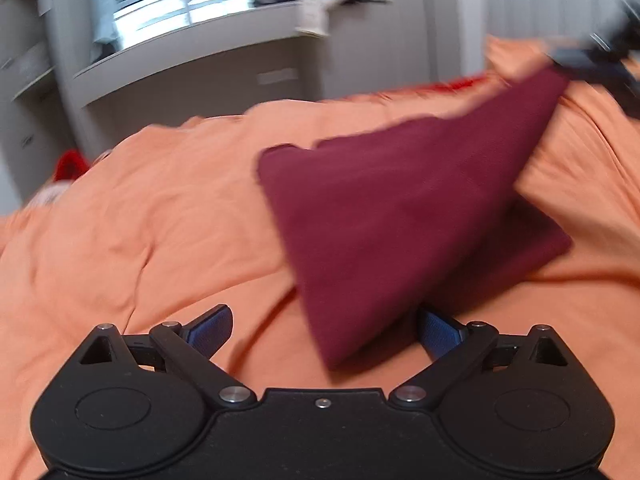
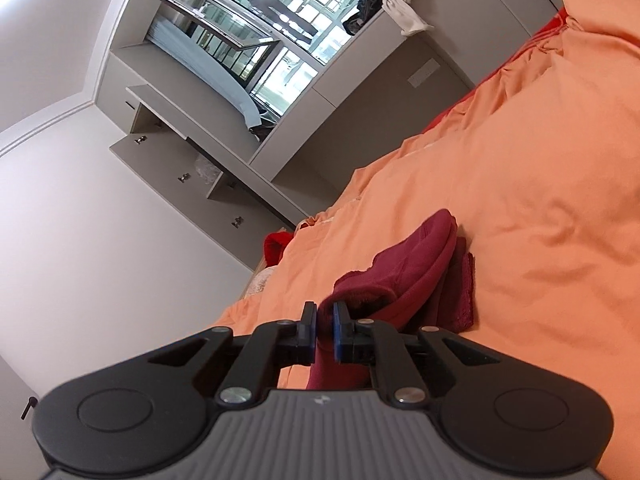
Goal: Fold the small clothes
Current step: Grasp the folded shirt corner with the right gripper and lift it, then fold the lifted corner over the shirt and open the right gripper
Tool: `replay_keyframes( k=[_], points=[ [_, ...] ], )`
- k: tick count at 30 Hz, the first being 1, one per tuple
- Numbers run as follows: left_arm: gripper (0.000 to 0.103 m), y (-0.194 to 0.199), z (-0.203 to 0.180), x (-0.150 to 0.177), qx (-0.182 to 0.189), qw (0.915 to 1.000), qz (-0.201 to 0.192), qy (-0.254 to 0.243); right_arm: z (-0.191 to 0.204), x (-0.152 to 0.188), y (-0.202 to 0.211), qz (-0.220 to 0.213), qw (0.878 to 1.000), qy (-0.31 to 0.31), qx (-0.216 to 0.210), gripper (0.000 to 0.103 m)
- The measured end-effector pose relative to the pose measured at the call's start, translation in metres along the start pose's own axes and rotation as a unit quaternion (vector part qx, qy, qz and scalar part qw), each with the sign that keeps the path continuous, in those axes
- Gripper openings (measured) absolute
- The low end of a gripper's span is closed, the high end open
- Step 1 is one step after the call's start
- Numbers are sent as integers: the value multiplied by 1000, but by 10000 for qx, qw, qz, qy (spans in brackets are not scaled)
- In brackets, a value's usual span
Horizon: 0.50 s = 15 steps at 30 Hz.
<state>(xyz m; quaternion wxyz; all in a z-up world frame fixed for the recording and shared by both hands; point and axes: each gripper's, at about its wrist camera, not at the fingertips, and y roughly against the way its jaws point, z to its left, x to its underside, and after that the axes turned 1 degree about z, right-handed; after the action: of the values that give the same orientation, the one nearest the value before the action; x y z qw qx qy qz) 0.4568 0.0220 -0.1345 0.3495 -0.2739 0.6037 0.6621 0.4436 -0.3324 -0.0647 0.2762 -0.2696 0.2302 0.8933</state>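
right tongs (image 2: 325,330) clenched on a corner of the maroon cloth (image 1: 384,216), rest draped mid-bed (image 1: 140,220). left tongs (image 1: 324,332) released. thin pinch imo, corner could slip n fold flops.

Two wrist fisheye views, low over the bed

The orange bedspread (image 1: 140,220), maroon cloth (image 1: 380,208) and grey shelving (image 2: 360,92) are shared; the right view is rolled.

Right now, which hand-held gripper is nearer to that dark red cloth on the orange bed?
Right. The right hand-held gripper is shut on an edge of the dark red cloth. The left hand-held gripper is open, with a corner of the cloth between its jaws.
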Motion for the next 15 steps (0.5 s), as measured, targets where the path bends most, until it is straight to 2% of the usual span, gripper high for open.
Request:
replay_keyframes(
  k=[3,6,8,9,11,12,13,15],
  points=[
    [100,12,17,4,-84,9990,-179,406,-7,2,4,92,9999,-83,58,7],
    [99,17,16,6,-104,9994,-253,202,-16,4,2,211,9995,-236,-7,6],
    [99,14,13,7,371,9993,15,28,-21,5,0,255,9990,-354,23,8],
    [97,13,11,8,428,9990,122,-13,-24,6,0,249,9986,-451,103,14],
    [97,17,9,10,200,9998,-13,16,-29,9,1,188,9974,-556,415,36],
    [97,18,10,9,193,9998,-67,52,-31,10,1,118,9964,-566,619,54],
    [97,18,10,7,260,9996,-70,107,-33,11,1,93,9955,-577,752,63],
    [98,18,10,4,400,9991,0,147,-37,12,-1,181,9951,-682,693,64]
  ],
)
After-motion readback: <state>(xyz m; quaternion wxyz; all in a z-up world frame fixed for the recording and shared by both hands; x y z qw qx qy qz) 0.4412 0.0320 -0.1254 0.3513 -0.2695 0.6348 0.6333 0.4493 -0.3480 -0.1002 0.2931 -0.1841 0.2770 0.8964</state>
